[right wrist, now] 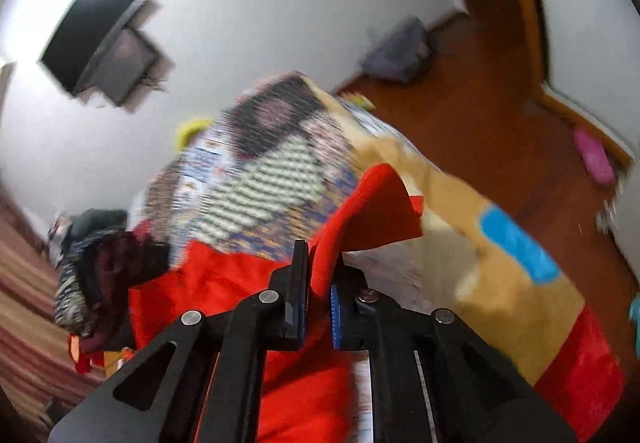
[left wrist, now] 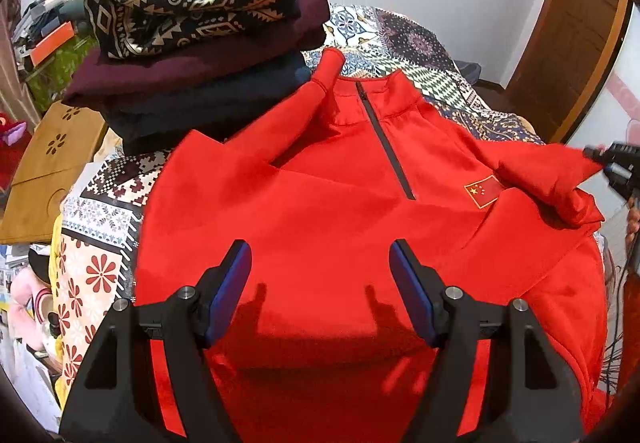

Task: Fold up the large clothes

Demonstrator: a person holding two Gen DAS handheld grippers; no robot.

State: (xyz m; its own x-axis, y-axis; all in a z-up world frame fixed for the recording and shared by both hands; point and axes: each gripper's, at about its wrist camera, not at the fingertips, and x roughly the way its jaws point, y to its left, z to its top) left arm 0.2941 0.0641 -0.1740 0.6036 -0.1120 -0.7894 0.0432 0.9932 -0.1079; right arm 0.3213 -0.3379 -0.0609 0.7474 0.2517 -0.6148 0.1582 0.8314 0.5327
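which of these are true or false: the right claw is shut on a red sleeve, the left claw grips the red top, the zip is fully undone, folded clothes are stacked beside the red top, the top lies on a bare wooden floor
1. The right claw is shut on the red sleeve. True.
2. The left claw grips the red top. False: its jaws stand open above the fabric.
3. The zip is fully undone. False: it looks closed.
4. Folded clothes are stacked beside the red top. True.
5. The top lies on a bare wooden floor. False: it lies on a patterned bedspread.
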